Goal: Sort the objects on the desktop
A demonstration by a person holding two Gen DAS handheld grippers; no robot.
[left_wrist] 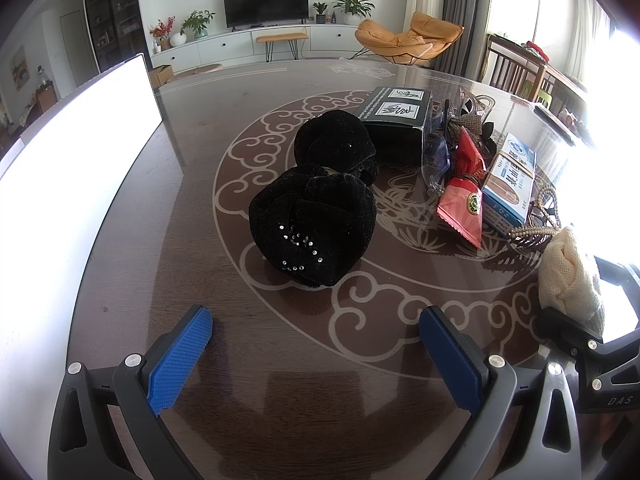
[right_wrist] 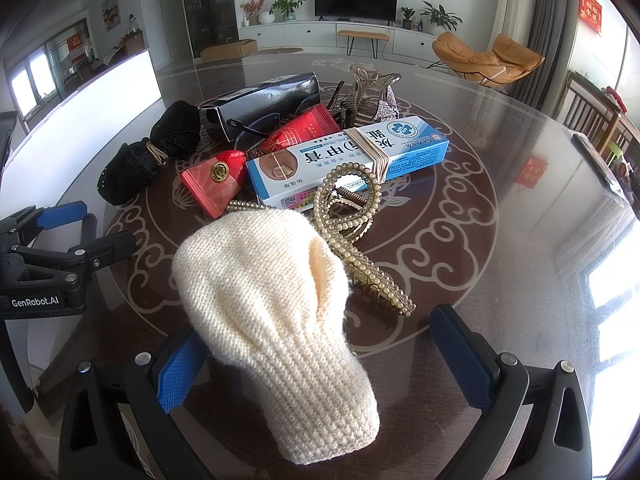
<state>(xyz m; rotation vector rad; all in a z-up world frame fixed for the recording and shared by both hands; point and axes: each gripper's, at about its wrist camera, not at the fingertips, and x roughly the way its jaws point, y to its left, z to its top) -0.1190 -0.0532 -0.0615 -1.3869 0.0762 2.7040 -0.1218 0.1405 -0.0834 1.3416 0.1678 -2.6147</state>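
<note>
Sorting barely begun, by my judgement — everything sits in one cluster mid-table [right_wrist: 500,160], nothing grouped. My right gripper [right_wrist: 326,364] is spread wide around the cream knit piece [right_wrist: 272,312], pads not visibly pressing it. My left gripper [left_wrist: 316,356] is wide and empty, facing the black velvet bundle [left_wrist: 316,220] just ahead.

Count: 1 knit piece, 1 black bundle tied with a band, 2 red packets [right_wrist: 212,184], 1 blue-white ointment box [right_wrist: 348,156], 1 black box [right_wrist: 264,100], 1 pearl hair claw [right_wrist: 360,224], 1 rhinestone claw [right_wrist: 372,96] — glasses partly hidden
</note>
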